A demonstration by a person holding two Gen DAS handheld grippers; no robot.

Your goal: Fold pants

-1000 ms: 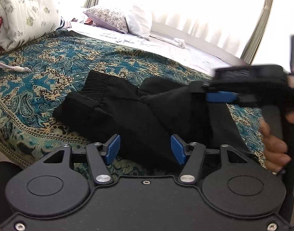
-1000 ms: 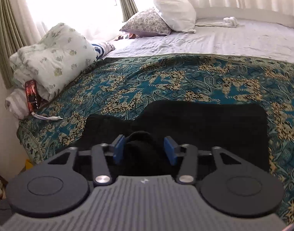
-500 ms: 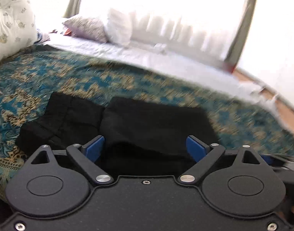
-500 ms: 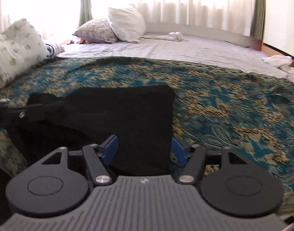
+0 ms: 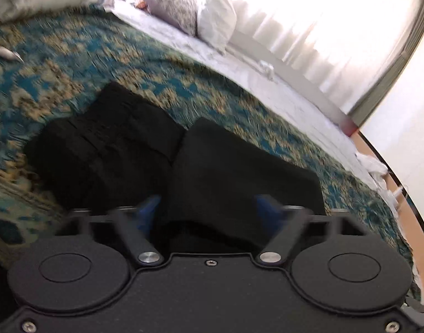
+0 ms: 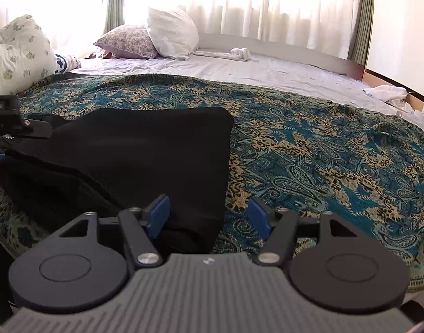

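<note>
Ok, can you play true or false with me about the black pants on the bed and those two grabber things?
1. The black pants lie on a teal patterned bedspread. True.
2. The pants are spread out flat and full length. False: one part is already folded over the rest.
3. The right gripper has its jaws apart, with a corner of the pants between them. True.
4. A white pillow sits on top of the pants. False: it stands far back near the curtains.
5. The left gripper holds a red sock. False: only black pants cloth lies between its blurred blue fingers.
</note>
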